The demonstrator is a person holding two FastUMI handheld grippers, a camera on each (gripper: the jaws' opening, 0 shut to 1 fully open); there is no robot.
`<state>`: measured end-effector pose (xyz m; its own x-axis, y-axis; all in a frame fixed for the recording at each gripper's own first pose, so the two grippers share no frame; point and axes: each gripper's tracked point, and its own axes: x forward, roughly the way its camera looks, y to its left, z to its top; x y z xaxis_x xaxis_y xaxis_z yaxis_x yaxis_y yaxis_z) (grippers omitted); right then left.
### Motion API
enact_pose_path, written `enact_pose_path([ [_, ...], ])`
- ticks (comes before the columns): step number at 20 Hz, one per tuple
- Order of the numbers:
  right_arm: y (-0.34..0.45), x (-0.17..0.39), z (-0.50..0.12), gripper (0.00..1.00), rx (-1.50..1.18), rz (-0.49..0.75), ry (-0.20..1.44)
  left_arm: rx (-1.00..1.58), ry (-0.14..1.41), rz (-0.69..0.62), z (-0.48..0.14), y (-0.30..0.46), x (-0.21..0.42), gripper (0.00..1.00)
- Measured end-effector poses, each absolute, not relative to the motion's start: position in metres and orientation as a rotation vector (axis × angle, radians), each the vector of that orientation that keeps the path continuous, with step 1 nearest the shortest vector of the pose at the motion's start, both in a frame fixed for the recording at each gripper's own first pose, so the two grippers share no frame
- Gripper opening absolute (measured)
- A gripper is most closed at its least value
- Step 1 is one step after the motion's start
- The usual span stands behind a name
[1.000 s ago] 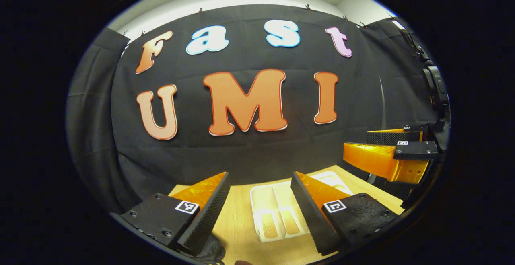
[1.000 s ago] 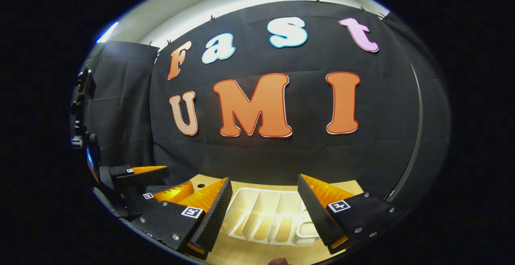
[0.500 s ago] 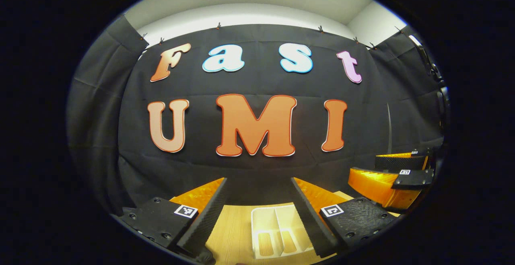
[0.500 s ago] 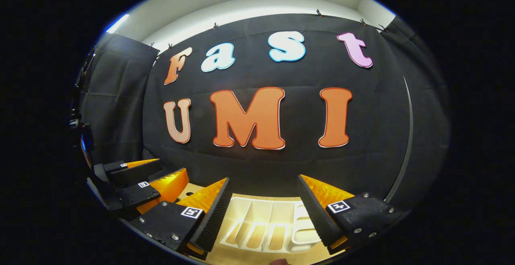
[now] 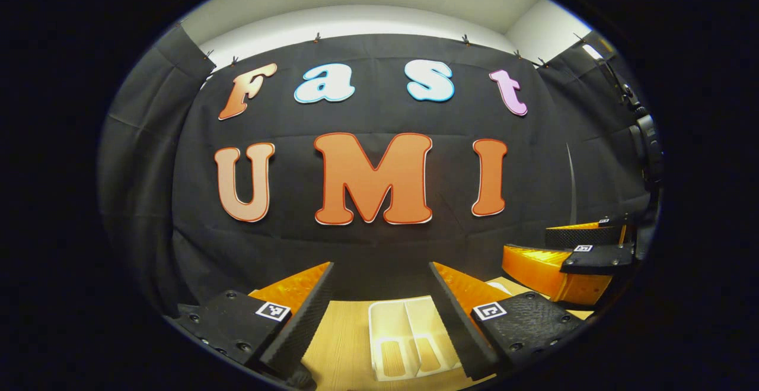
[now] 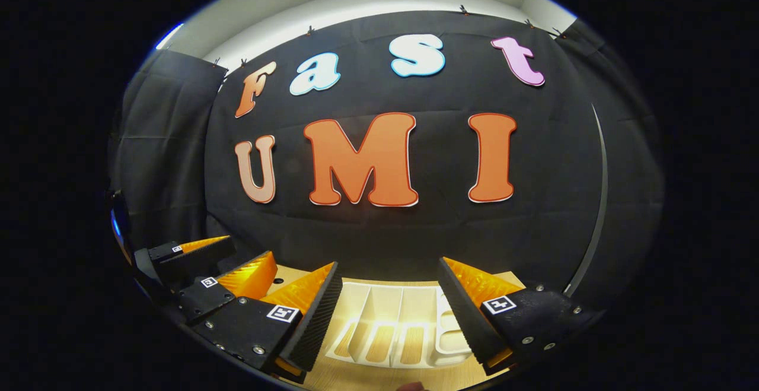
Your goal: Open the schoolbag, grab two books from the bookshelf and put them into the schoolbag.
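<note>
Both grippers hang wide open, holding nothing — left gripper [image 5: 379, 314], right gripper [image 6: 388, 314] — above the white bookshelf [image 6: 391, 326] on the table [image 5: 344, 343].

Both views are sharp at centre with no motion blur. Strong fisheye bowing bends the straight seams of the booth cloth [image 5: 379, 248] toward the rim. Light comes from overhead: above the cloth a pale wall band [image 6: 356, 8] is bright, almost washed out. Below the cloth, the white slotted rack [image 6: 391, 331] glares on the wooden surface [image 5: 344, 343], its slots glowing warm. The cloth itself reads dim and matte, and its folds darken toward the edges.
</note>
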<state>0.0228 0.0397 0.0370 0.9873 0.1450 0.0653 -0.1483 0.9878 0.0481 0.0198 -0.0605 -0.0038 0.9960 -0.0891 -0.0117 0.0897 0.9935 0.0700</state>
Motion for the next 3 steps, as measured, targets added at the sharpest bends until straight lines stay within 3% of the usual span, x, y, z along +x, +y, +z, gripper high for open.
enact_pose_path([
  [3,0.0405,0.0241,0.0376,0.96,0.044,0.144,-0.072,0.072,0.003,-0.101,-0.0039,-0.0638,0.0199,0.95],
])
